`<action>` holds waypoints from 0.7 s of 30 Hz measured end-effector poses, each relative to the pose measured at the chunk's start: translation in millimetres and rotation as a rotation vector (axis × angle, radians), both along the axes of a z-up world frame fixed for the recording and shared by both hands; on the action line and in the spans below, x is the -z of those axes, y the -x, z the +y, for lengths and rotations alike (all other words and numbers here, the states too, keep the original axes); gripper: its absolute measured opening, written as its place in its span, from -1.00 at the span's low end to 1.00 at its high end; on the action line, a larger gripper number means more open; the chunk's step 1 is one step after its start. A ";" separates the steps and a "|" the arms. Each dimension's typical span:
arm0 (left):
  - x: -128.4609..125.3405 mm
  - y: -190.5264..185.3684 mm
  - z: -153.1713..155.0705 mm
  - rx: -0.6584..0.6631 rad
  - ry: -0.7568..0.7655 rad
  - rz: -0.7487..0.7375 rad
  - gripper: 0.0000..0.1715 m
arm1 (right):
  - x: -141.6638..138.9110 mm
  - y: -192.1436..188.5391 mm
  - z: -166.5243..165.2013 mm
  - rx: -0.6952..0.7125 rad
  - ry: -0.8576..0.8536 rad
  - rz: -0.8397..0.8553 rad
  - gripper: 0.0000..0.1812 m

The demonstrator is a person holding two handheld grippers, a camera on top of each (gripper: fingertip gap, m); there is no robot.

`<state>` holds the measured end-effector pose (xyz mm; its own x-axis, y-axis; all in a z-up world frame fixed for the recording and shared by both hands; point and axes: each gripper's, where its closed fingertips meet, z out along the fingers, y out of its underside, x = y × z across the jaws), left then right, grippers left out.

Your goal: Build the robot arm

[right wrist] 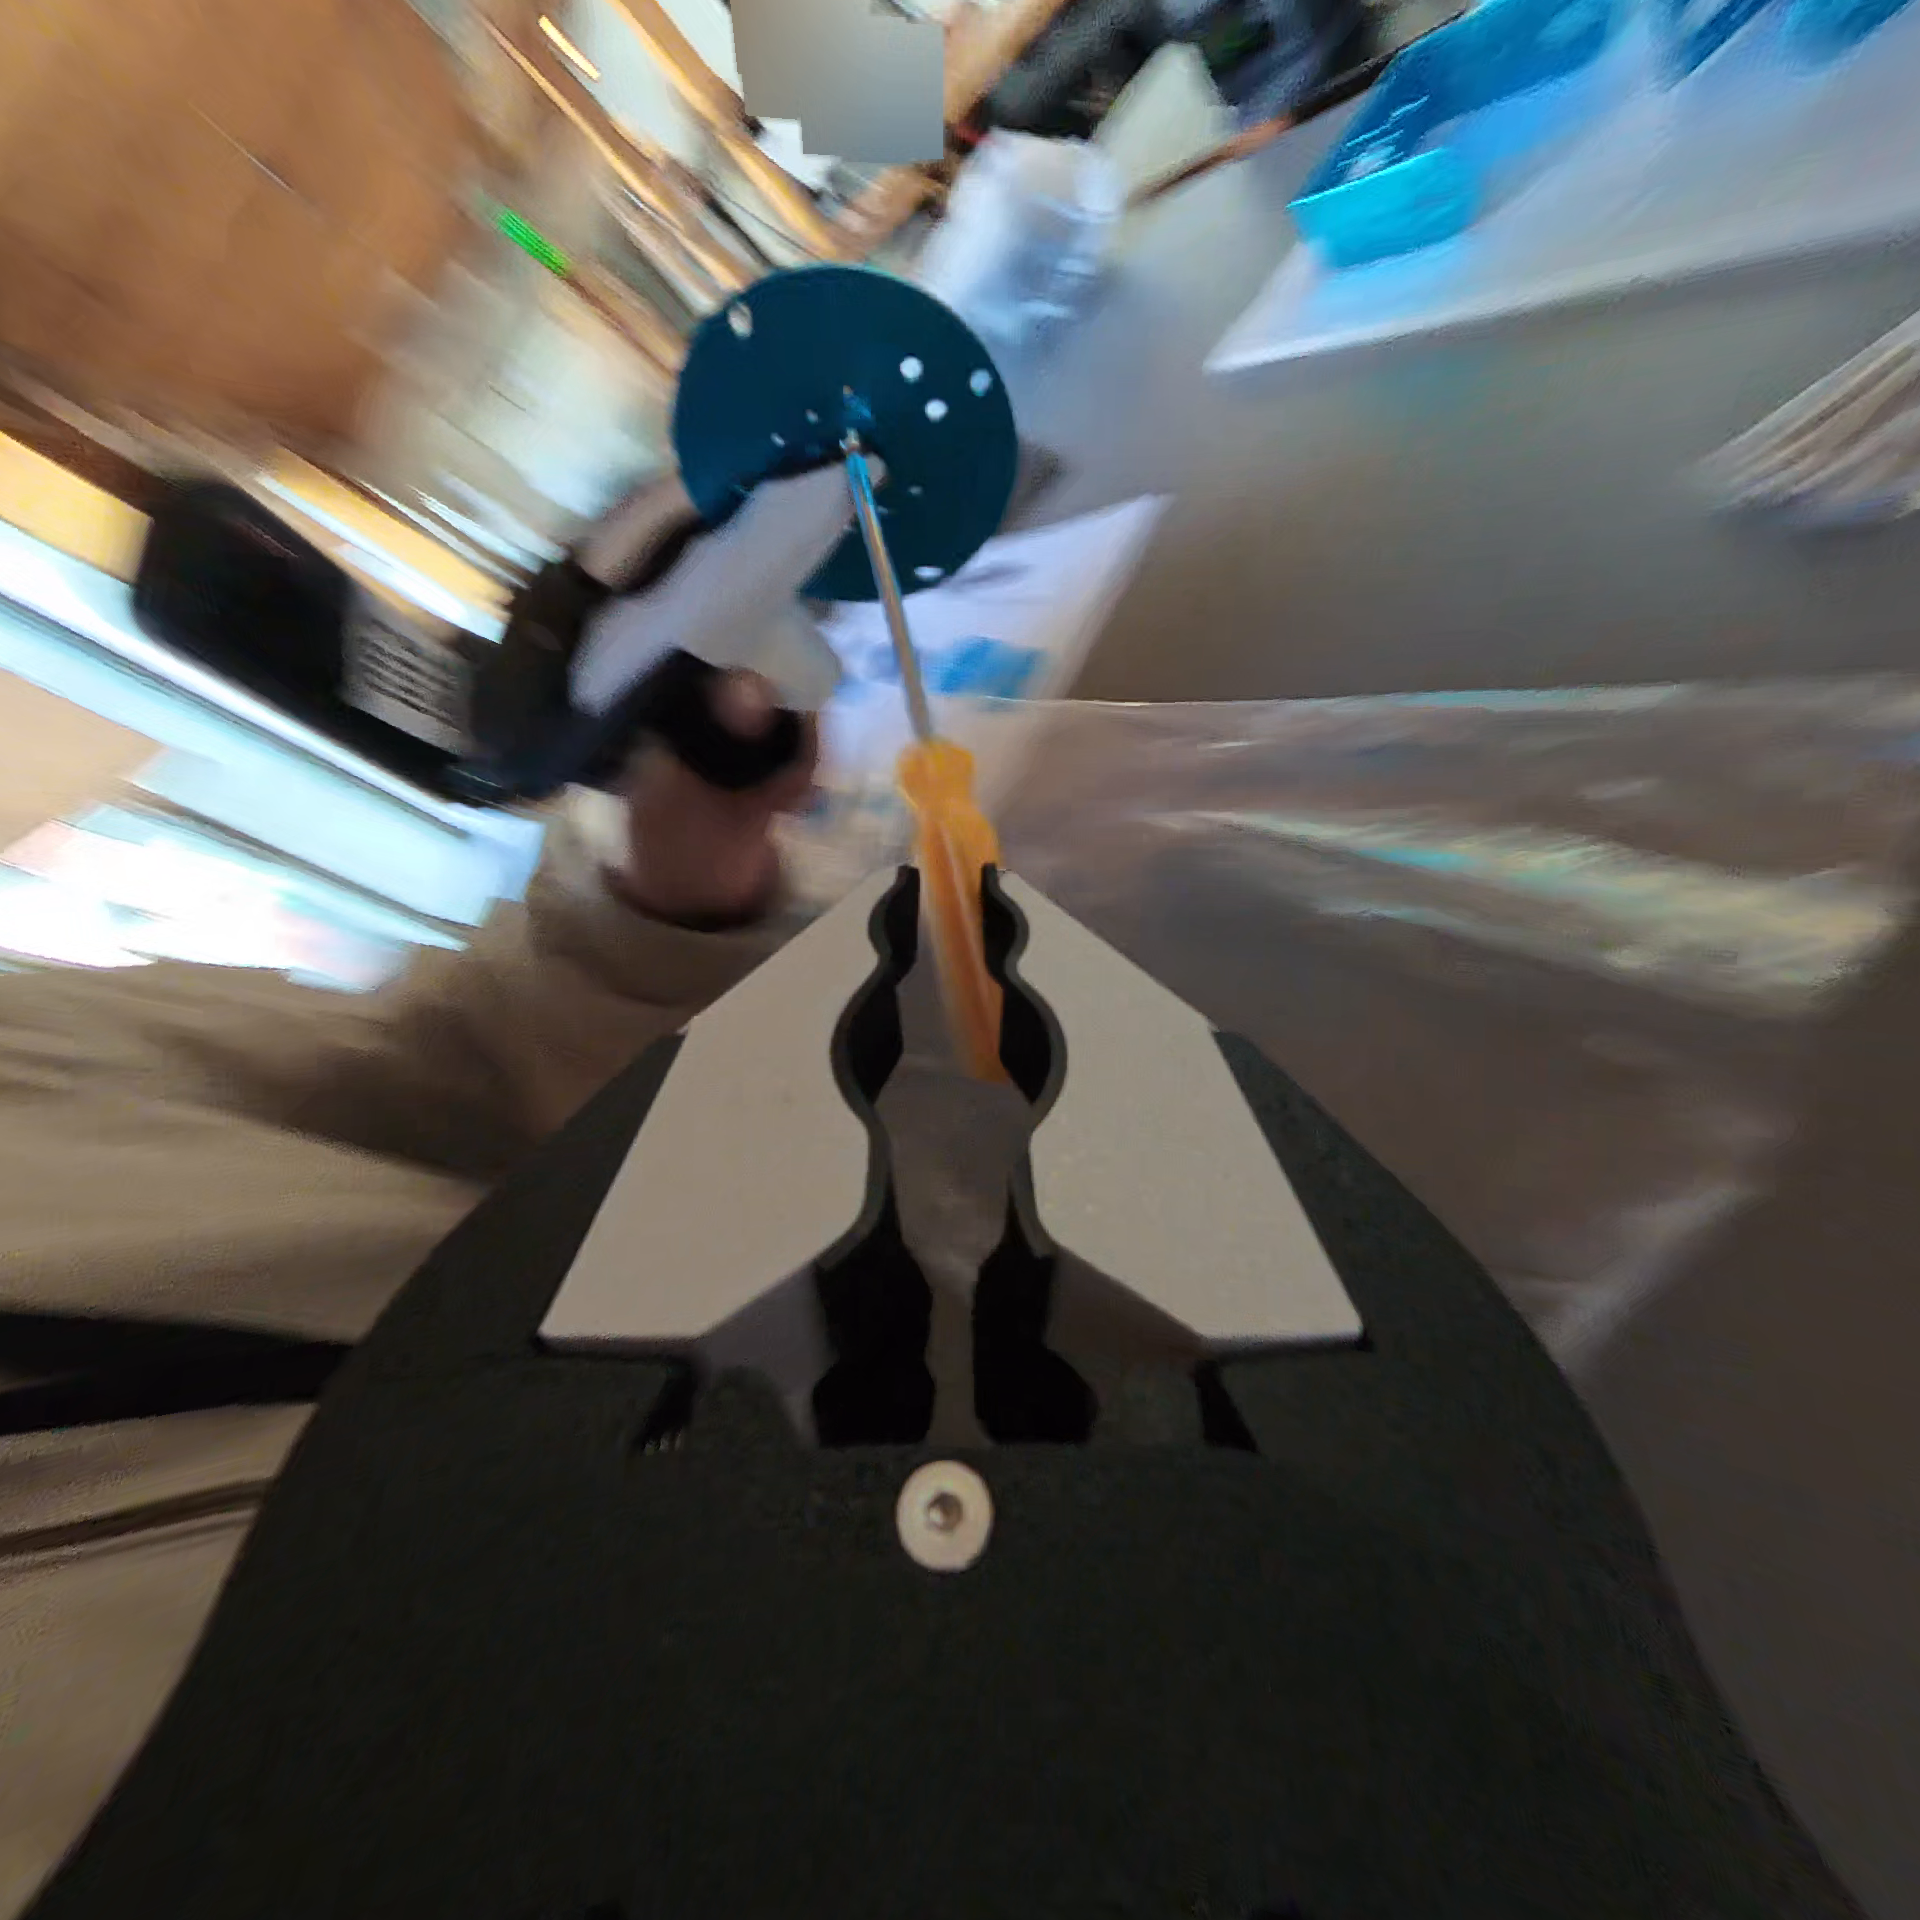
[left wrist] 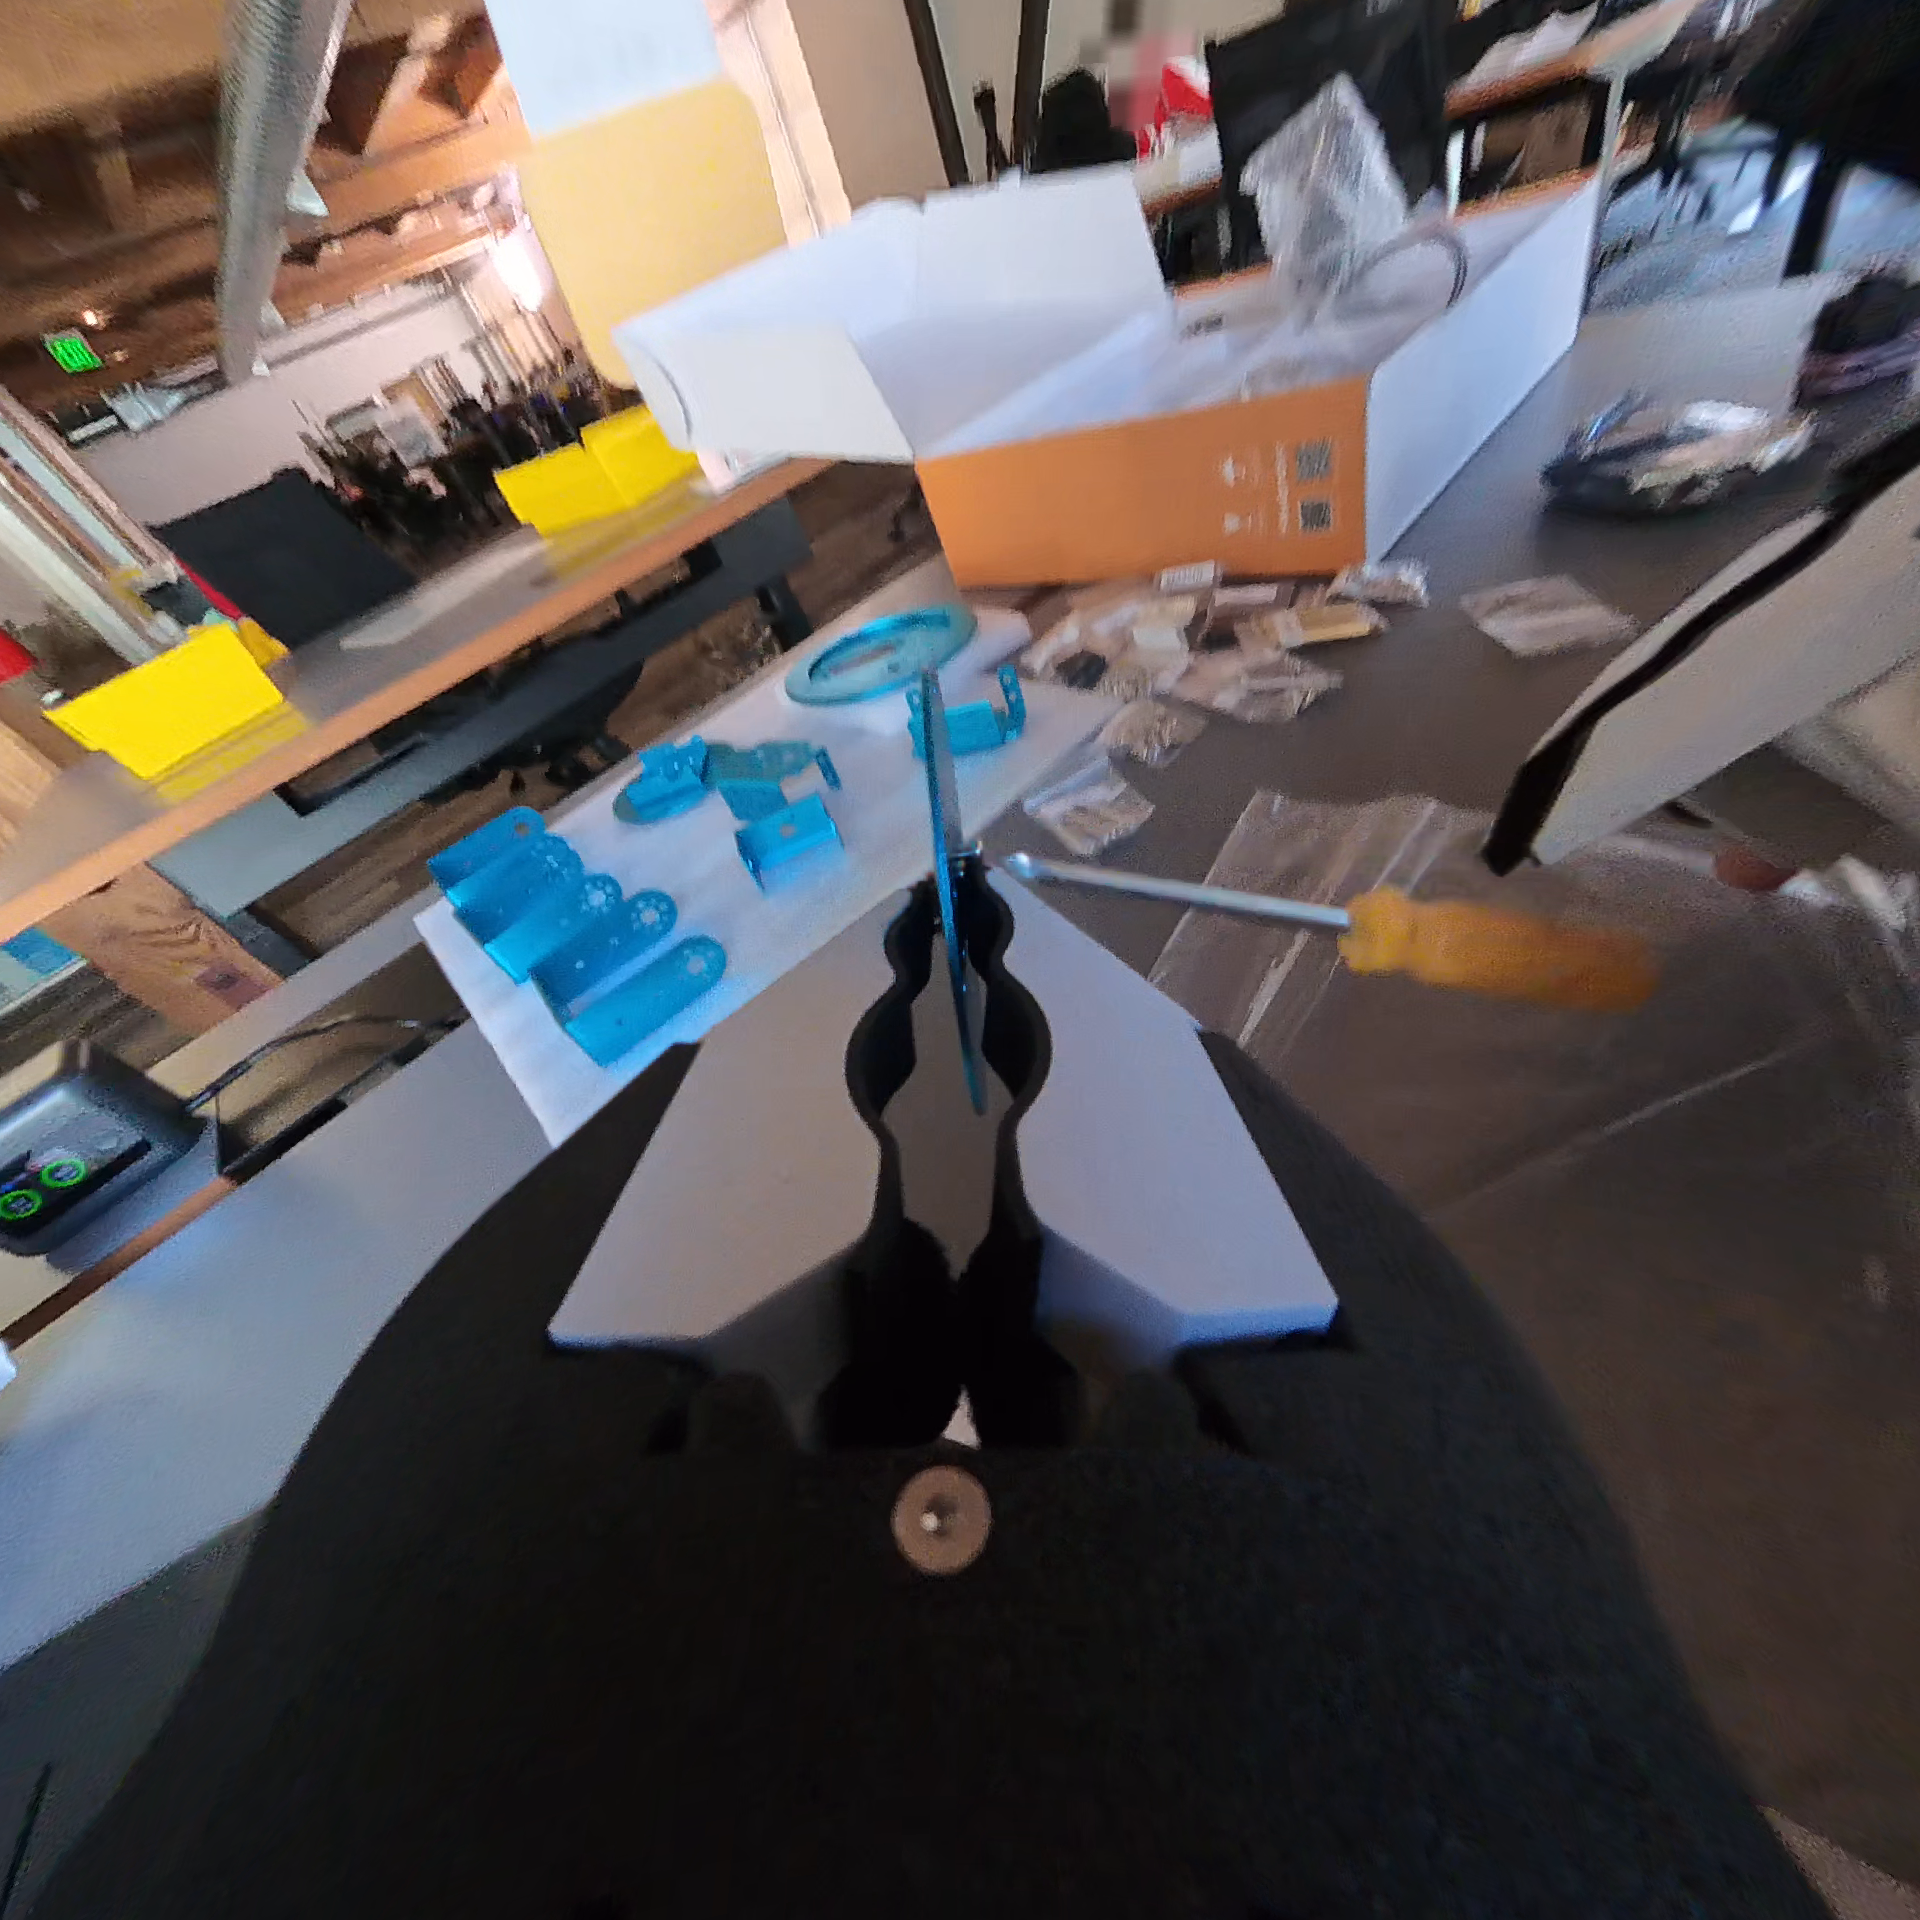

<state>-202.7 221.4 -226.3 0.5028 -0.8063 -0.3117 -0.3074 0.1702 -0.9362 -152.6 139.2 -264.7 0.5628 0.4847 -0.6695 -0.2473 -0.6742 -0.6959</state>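
My left gripper (left wrist: 958,896) is shut on a thin blue metal disc (left wrist: 948,800), seen edge-on and held upright above the table. In the right wrist view the same disc (right wrist: 790,416) faces me, round with several small holes, held by the left gripper (right wrist: 727,561). My right gripper (right wrist: 951,883) is shut on the orange handle of a screwdriver (right wrist: 954,831). Its steel shaft runs forward and its tip meets the disc near the centre. In the left wrist view the screwdriver (left wrist: 1475,951) comes in from the right, with the right gripper (left wrist: 1704,717) behind it.
A white sheet (left wrist: 727,904) carries several blue metal brackets (left wrist: 582,935) and a blue ring (left wrist: 883,655). Behind stand an open orange and white box (left wrist: 1143,499), small bags of hardware (left wrist: 1195,665) and a clear plastic bag (left wrist: 1340,883). A person's hand and sleeve (right wrist: 707,831) hold the left gripper.
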 end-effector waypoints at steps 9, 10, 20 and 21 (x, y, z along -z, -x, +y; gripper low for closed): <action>28.0 -1.6 8.7 -0.037 0.019 0.148 -0.92 | 38.8 -7.9 12.1 0.041 -0.299 -0.711 -0.59; 28.2 -0.2 10.5 -0.040 0.024 0.148 -0.92 | 38.7 -9.0 12.6 0.043 -0.310 -0.752 -0.52; 35.8 21.0 35.7 -0.098 0.189 0.072 -0.93 | 68.8 28.4 25.1 0.037 -0.132 -0.874 -0.51; 36.8 20.9 35.9 -0.095 0.195 0.072 -0.93 | 68.8 30.8 24.9 0.023 -0.131 -0.865 -0.62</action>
<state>-223.6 257.2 -263.1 0.5617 -0.8047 -0.1923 -0.3806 -0.0449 -0.9236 -183.4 164.1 -333.5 0.8583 0.5098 0.0578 0.3909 -0.5767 -0.7174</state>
